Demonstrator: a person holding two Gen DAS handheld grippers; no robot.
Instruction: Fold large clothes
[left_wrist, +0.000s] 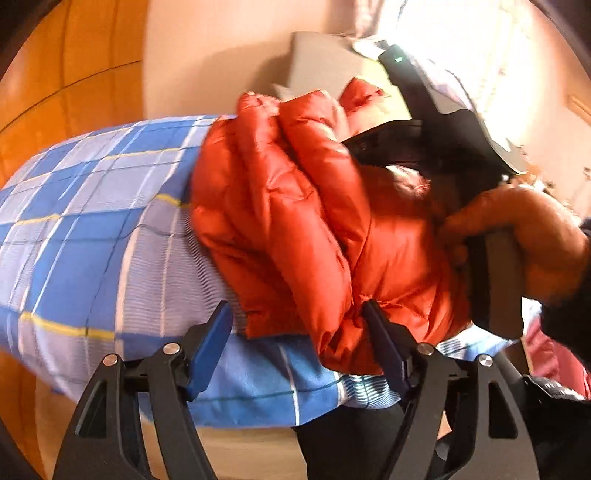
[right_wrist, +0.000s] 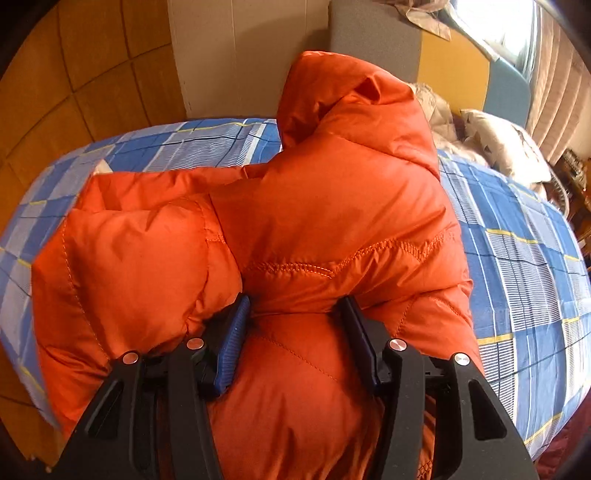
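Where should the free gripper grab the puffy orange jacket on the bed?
Probably the loose hem corner of the orange jacket, coming from the bed's near edge. That thin flap lies beside the open left gripper; the rest is too puffy. The right gripper already pinches a fold.

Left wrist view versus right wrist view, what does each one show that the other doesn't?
Only the left wrist view shows the person's hand holding the right gripper over the jacket, and the left gripper with jaws open.

Only the right wrist view shows the jacket's hood, pillows, and the right gripper clamped on padding.

Both show the orange puffer jacket on the blue checked bedsheet.
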